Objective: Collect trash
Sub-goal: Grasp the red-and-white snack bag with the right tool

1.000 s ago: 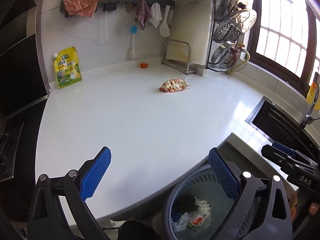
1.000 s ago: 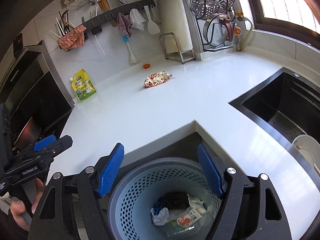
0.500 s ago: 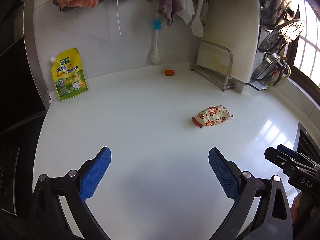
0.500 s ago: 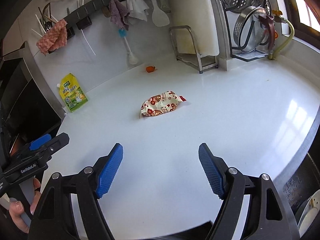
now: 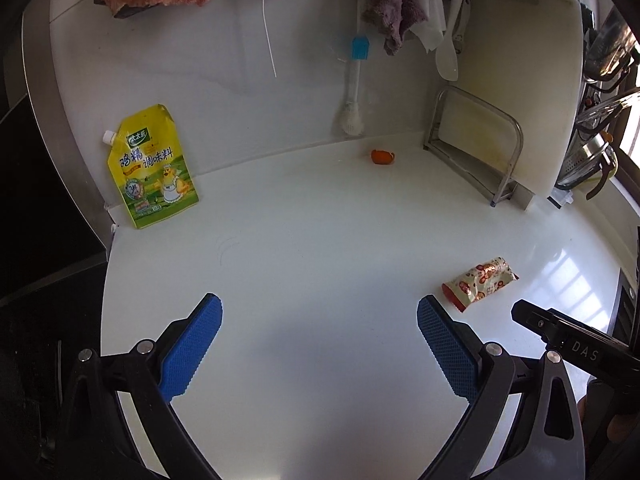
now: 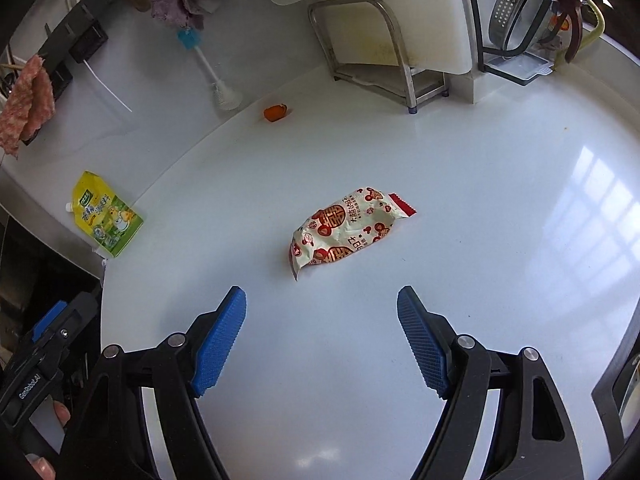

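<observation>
**Crumpled snack wrapper lies loose on the white worktop, ahead of two open grippers**

Nearest the cameras, both tools stand with their blue ribbed pads spread wide and nothing between them: the right hand-held gripper [image 6: 321, 306] hangs over bare worktop [image 6: 500, 240] just short of the wrapper, and the left hand-held gripper [image 5: 319, 318] hangs to the wrapper's left, its right pad near the wrapper's red end.

The task's thing is a crumpled white plastic snack wrapper [image 6: 346, 229] printed with red round emblems and dark lettering, with a red serrated seal strip at one end. It lies flat and slightly puffed on the glossy surface, touching neither tool.

Farther back than the wrapper, a small orange scrap [image 6: 275, 112] sits close to the wall. Behind and to the wrapper's left, a yellow and green spouted seasoning pouch [image 5: 154, 168] leans against the backsplash. Behind the scrap, a white bottle brush with a blue handle [image 5: 354, 92] hangs on the wall. Beyond the wrapper to the right stands a steel rack holding a white cutting board [image 5: 516, 80].

The right wrist view alone shows the wrapper's print and its serrated strip clearly, plus a perforated steel strainer [image 6: 520, 8] past the board. The left wrist view shows the wrapper small and side-on, yet gives the pouch's printed front squarely.
</observation>
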Motion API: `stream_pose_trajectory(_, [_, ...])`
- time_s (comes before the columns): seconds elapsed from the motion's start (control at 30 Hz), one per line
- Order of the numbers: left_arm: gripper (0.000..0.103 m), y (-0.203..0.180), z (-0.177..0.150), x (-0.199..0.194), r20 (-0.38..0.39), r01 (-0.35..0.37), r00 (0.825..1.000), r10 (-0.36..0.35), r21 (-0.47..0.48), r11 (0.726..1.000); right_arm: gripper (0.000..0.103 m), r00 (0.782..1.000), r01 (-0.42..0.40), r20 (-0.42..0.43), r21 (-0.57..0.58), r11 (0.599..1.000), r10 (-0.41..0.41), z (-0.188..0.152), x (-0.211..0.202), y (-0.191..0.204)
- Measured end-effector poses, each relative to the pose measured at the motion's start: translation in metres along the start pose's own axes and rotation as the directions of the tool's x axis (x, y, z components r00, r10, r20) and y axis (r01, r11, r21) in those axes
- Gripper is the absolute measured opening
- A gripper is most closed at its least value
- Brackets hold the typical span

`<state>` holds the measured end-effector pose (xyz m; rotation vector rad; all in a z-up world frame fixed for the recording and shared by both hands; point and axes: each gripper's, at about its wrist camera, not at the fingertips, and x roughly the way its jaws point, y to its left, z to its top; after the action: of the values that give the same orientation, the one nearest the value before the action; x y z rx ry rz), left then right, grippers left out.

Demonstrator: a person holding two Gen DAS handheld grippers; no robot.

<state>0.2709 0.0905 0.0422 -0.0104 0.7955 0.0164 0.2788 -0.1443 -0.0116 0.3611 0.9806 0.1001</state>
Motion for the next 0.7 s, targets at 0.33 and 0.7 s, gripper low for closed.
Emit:
stream_pose_trajectory(0.33, [0.096, 0.032, 0.016, 0.042, -0.037, 0.015, 0.999, -0.015, -0.001, 1.000, 0.075, 0.990, 0.137, 0.000, 0.122, 0.983, -0.138, 0.015, 0.056, 0.018])
stream_pose_trajectory(0.7, [0.096, 0.052, 0.016, 0.059, -0.068, 0.018, 0.998, -0.017, 0.003, 1.000, 0.075, 0.948, 0.315, -0.020, 0.169, 0.934, -0.317, 0.024, 0.095, 0.026])
